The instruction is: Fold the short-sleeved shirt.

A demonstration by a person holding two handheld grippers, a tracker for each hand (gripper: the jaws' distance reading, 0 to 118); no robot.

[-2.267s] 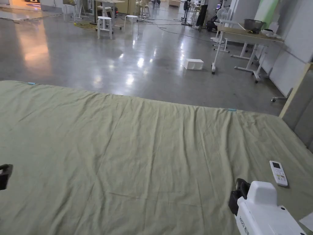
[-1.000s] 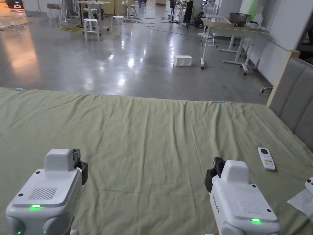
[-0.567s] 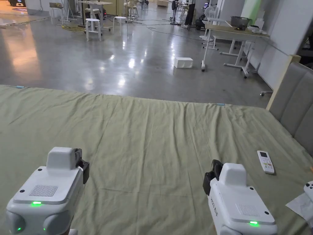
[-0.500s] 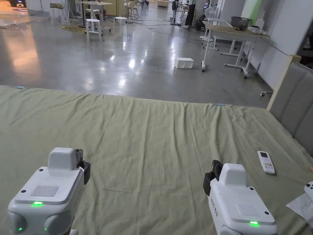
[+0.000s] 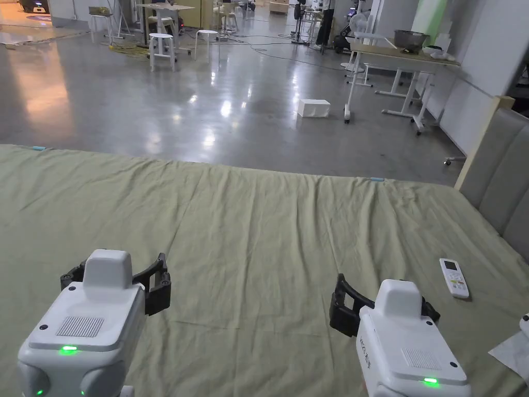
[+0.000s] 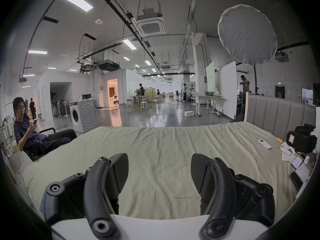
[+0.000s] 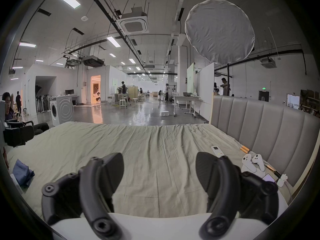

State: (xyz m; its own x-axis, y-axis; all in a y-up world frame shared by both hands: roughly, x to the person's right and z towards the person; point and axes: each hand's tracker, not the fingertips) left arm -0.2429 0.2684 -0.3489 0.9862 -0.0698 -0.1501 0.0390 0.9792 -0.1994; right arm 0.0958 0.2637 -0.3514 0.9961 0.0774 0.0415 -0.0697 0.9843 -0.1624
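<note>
A crumpled blue cloth [image 7: 22, 172] lies at the left edge of the bed; I cannot tell whether it is the shirt. My left gripper [image 5: 114, 270] hovers low over the green sheet [image 5: 248, 232] at the near left, jaws spread wide with nothing between them [image 6: 159, 159]. My right gripper [image 5: 385, 300] hovers at the near right, also open and empty [image 7: 160, 157]. Both point toward the far edge of the bed, and the blue cloth is well to the left of the right gripper.
A white remote [image 5: 454, 277] lies on the sheet at the right, near the padded grey headboard [image 5: 498, 170]. White controllers [image 7: 253, 162], a phone and paper [image 5: 511, 351] sit beside it. A person [image 6: 26, 131] sits in a chair off the bed's left side.
Both grippers have gone from shut to open in the last half second. Before that they rose into view over the near part of the sheet.
</note>
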